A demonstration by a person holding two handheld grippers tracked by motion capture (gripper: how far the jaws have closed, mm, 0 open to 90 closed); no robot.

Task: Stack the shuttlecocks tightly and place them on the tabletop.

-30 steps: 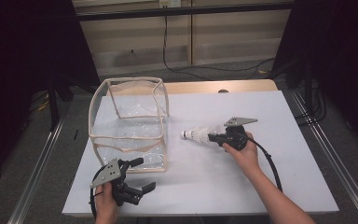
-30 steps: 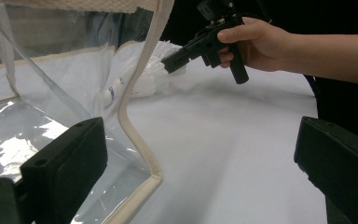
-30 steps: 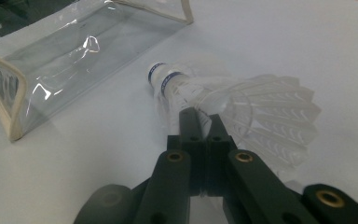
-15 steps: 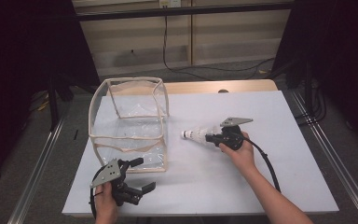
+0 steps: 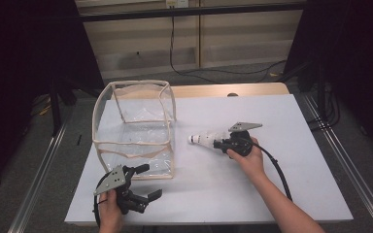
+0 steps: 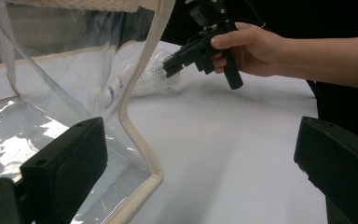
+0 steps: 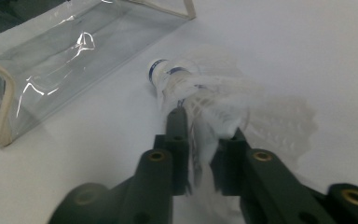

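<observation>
A white shuttlecock (image 5: 201,140) with a blue-banded cork lies low over the white table (image 5: 296,121), cork pointing at the bag. My right gripper (image 5: 217,143) holds its feather skirt (image 7: 186,84). The jaws have just been opening a little, and the feathers still touch both pads. A clear plastic bag (image 5: 132,83) with beige trim stands open at the left. My left gripper (image 5: 151,180) rests near the table's front edge beside the bag's corner (image 6: 140,116), jaws wide apart with nothing between them. The left gripper view looks past that corner to the right gripper (image 6: 168,65) and the shuttlecock (image 6: 154,77).
The clear bag (image 7: 74,46) lies just left of the shuttlecock in the right gripper view. A black cable (image 5: 277,170) trails from the right gripper toward the front edge. A wooden strip (image 5: 233,90) runs along the table's far side, with metal rails either side.
</observation>
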